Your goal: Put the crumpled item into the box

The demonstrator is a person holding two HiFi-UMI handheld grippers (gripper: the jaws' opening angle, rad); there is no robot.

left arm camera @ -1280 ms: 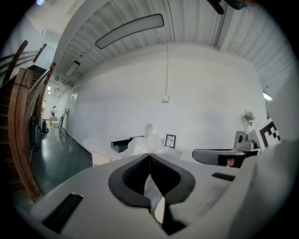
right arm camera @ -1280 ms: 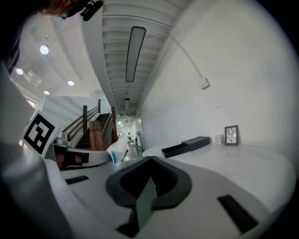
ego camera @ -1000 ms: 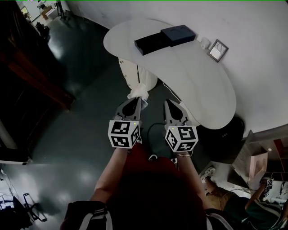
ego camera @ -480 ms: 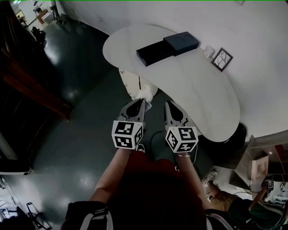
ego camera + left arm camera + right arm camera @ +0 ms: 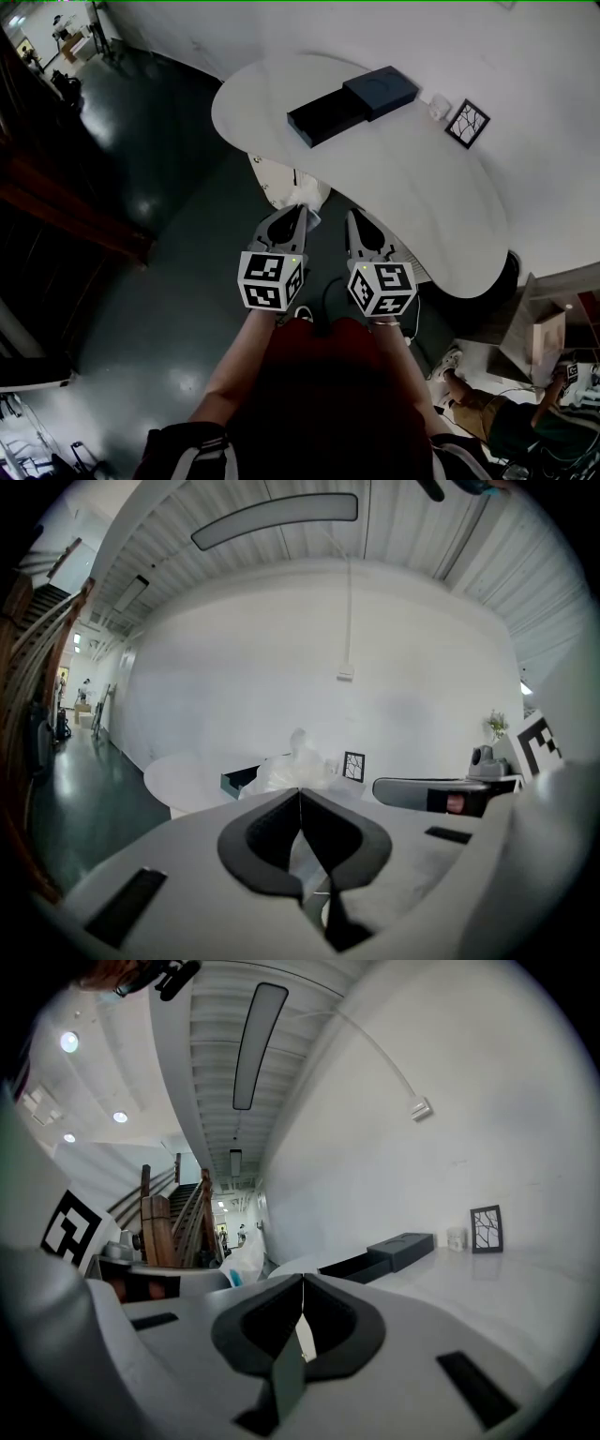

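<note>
Crumpled item (image 5: 295, 761) pinched in closed left gripper (image 5: 300, 213), right gripper (image 5: 353, 217) closed, empty, near table (image 5: 412, 192) edge, box (image 5: 323, 122) beyond.

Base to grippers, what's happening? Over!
Left gripper shut on crumpled item. Right gripper shut, empty. Box open on table ahead, path looks clear.

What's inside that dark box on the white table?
In the head view, the open part of the box looks dark and empty. The end under its lid is covered, so I cannot tell what lies there.
</note>
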